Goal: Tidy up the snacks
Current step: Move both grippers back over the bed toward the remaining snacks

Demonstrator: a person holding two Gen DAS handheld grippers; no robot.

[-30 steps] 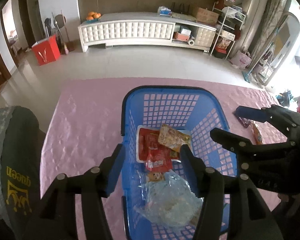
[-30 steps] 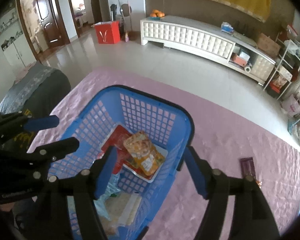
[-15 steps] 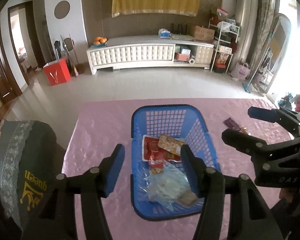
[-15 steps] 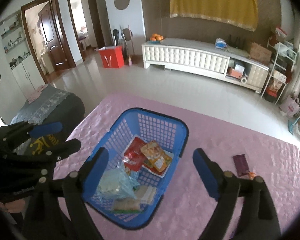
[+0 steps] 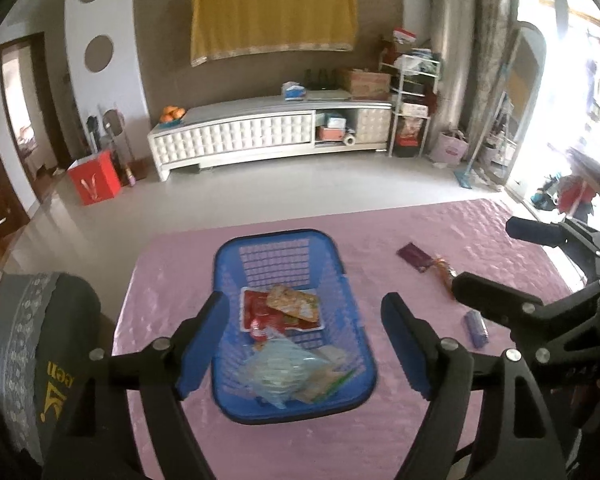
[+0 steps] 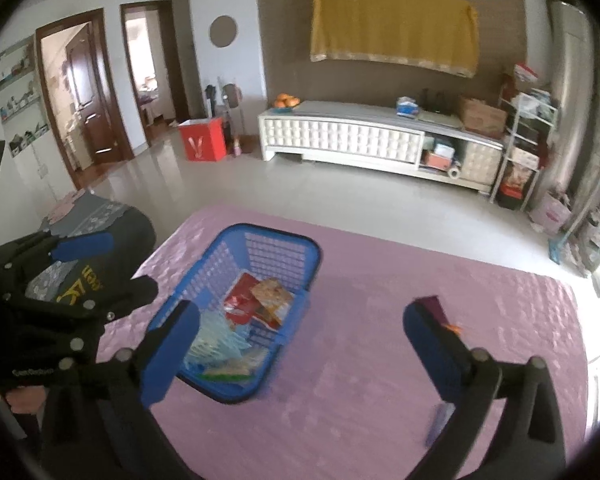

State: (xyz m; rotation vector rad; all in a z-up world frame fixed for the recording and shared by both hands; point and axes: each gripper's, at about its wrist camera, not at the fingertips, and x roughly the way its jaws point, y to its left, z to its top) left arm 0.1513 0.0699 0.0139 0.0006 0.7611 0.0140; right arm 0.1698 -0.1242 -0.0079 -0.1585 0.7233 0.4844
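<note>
Showing blue lattice basket [image 5: 342, 280] on pink quilted tablecloth [image 5: 480, 232]; red and orange packets [image 5: 292, 300] lying inside.

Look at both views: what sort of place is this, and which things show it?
Most likely a home living room: a long white cabinet against the wall, doorways to other rooms, and a cloth-covered table with a snack basket.

surface: table under a pink quilted cloth [image 5: 380, 432] | on it: blue plastic basket [image 5: 352, 344] left of centre | right of basket, apart from it: dark purple packet [image 5: 414, 257], orange wrapper [image 5: 442, 270] just beside it, small purple packet [image 5: 476, 329] nearer the camera
</note>
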